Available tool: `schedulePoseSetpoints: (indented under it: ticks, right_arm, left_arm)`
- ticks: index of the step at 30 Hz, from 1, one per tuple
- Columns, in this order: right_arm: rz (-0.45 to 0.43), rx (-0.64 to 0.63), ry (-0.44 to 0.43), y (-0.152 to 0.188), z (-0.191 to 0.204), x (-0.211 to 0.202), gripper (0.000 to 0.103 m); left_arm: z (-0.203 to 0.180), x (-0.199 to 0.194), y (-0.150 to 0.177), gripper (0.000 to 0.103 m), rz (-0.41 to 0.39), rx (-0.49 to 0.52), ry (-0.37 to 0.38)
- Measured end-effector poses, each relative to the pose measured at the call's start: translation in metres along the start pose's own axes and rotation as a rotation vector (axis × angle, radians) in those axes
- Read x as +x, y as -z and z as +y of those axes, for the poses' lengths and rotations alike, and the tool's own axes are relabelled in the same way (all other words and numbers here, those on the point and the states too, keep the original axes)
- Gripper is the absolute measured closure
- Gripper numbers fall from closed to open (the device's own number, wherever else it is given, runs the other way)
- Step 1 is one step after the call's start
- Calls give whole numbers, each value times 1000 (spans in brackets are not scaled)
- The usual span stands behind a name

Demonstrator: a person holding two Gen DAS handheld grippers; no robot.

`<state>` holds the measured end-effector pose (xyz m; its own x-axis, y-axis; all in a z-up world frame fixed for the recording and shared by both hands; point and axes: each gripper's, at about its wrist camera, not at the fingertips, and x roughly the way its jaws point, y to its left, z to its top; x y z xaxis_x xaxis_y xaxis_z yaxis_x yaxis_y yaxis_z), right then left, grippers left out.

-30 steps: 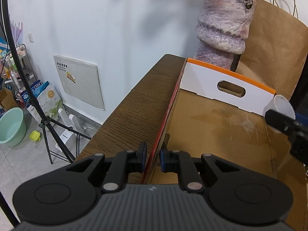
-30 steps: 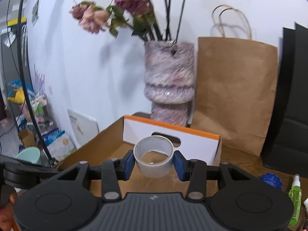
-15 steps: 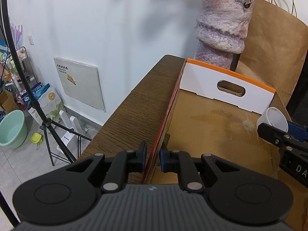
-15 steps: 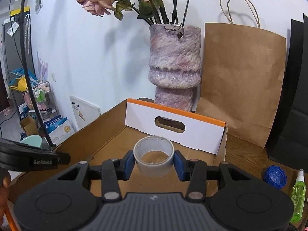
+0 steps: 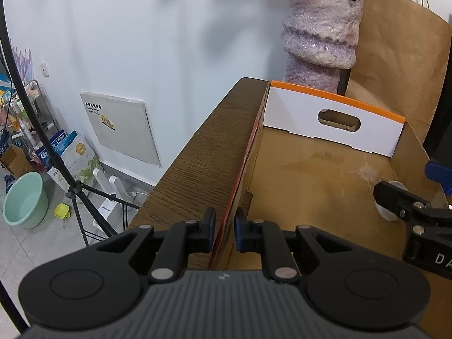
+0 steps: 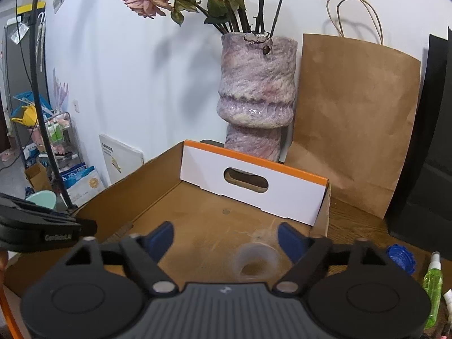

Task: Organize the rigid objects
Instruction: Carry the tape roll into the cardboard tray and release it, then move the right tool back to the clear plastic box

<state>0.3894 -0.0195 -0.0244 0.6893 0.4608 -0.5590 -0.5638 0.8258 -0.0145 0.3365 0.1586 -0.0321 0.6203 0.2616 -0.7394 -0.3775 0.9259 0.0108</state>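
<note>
An open cardboard box (image 5: 310,186) with a white, orange-edged end panel (image 6: 254,186) lies on the wooden table (image 5: 203,152). My left gripper (image 5: 225,227) is shut on the box's left wall near its front corner. My right gripper (image 6: 226,238) hovers over the box floor and its jaws are opening, the blue pads wide apart. A translucent tape roll (image 6: 255,260) shows blurred below and between the pads, touching neither. In the left wrist view the roll (image 5: 385,213) sits low by the right wall, partly behind a right finger (image 5: 392,195).
A mottled purple vase (image 6: 255,96) with dried roses and a brown paper bag (image 6: 353,118) stand behind the box. A blue cap (image 6: 401,258) and a green spray bottle (image 6: 432,282) lie right of it. A tripod (image 5: 70,186) stands on the floor left of the table.
The right gripper went from shut on the tape roll to open, and the roll dropped out of it towards the box floor. The left gripper kept its hold on the wall.
</note>
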Motion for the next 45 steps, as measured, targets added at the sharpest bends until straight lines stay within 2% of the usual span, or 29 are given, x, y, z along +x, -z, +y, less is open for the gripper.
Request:
schedulePoseSetpoints:
  ticks: [3,14,21,33,39,45]
  right_arm:
    - [12,-12,19,0,0,1,13]
    - [48,-39,80,3,-3,2,13]
    - [54,-9,105,4,-18,-1,13]
    - [56,0,106,7,-32,-5,13]
    - [14,2,93,8,-29,-16,11]
    - [-100,32,111,5,-39,-61,5]
  left_arm:
    - [-2,0,1,88,-4,6,-4]
    - [-6,-3,2,88,-6,46,19]
    - [-12,-3,5,88,-14,72,46]
    - [-18,-5,9,88,-24,86,76]
    - [-19,-6,10,88,-31,87,76]
    - [-21,-5,10,88,-27,89,73]
